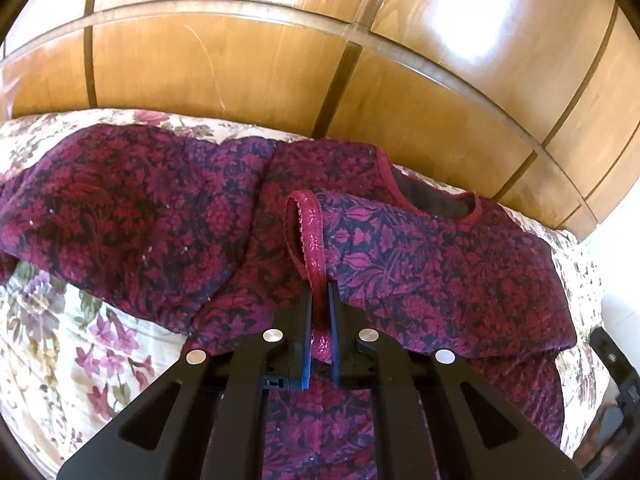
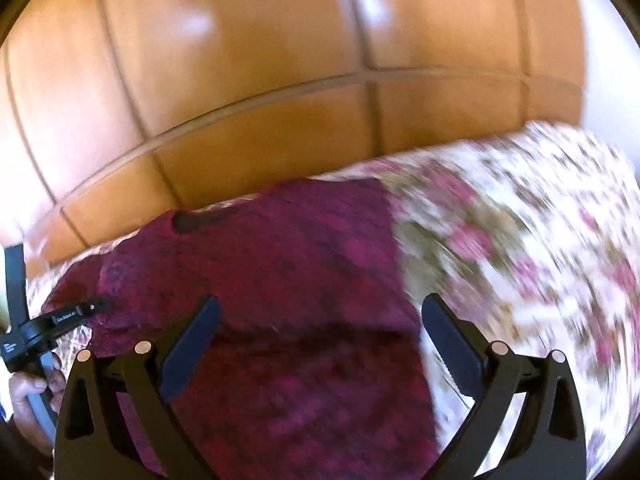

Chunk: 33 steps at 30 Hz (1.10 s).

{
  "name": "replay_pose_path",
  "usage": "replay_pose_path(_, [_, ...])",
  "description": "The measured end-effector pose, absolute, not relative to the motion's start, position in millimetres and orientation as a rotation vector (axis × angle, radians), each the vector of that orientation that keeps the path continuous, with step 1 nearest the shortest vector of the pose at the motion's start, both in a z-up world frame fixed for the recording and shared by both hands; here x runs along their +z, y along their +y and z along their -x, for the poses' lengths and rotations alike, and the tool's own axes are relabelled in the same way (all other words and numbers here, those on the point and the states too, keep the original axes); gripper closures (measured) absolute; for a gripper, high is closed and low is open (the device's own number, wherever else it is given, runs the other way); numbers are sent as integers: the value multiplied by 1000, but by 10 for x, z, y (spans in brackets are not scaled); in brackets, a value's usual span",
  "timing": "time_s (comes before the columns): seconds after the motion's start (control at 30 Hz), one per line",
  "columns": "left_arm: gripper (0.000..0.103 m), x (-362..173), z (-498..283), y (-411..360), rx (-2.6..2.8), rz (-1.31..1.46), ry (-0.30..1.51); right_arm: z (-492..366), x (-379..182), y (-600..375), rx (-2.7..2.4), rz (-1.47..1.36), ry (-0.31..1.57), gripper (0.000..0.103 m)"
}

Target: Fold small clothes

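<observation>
While the left gripper (image 1: 319,292) pinches one maroon garment's (image 1: 420,264) lace cuff (image 1: 310,232), the right gripper's (image 2: 320,320) jaws gape empty.

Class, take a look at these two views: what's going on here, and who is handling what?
A person is folding a maroon floral garment spread on a floral bedspread in front of wooden panelling. The left tongs are shut on the garment's red trimmed cuff, with the sleeve laid across the body. The right tongs hang open over the garment, holding nothing; that view is motion-blurred. The fold isn't finished.
</observation>
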<state>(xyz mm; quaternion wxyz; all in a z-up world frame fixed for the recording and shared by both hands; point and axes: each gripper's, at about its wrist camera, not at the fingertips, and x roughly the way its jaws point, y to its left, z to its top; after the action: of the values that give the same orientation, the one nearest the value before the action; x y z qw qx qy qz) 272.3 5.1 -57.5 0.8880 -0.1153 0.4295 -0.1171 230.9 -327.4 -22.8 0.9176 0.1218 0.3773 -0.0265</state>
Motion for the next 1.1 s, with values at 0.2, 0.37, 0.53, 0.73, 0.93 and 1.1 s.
replay_pose_path(0.2, [97, -737, -2782, 66, -187, 198, 915, -2716, -945, -3187, -107, -201, 938, 8])
replay_pose_path(0.37, [96, -756, -2690, -20, -147, 150, 873, -2721, -963, -3173, -111, -183, 931, 2])
replay_pose_path(0.53, [88, -588, -2532, -2, -101, 155, 823, -2729, -979, -3106, -119, -168, 927, 2])
replay_pose_path(0.73, [50, -306, -2275, 141, -58, 146, 729, -2714, -975, -3072, -125, -158, 919, 2])
replay_pose_path(0.93, [50, -59, -1993, 440, 20, 157, 674, -2702, -957, -3086, -123, -154, 917, 2])
replay_pose_path(1.1, [50, -33, -1762, 812, 104, 176, 665, -2704, -955, -3080, -129, -147, 913, 2])
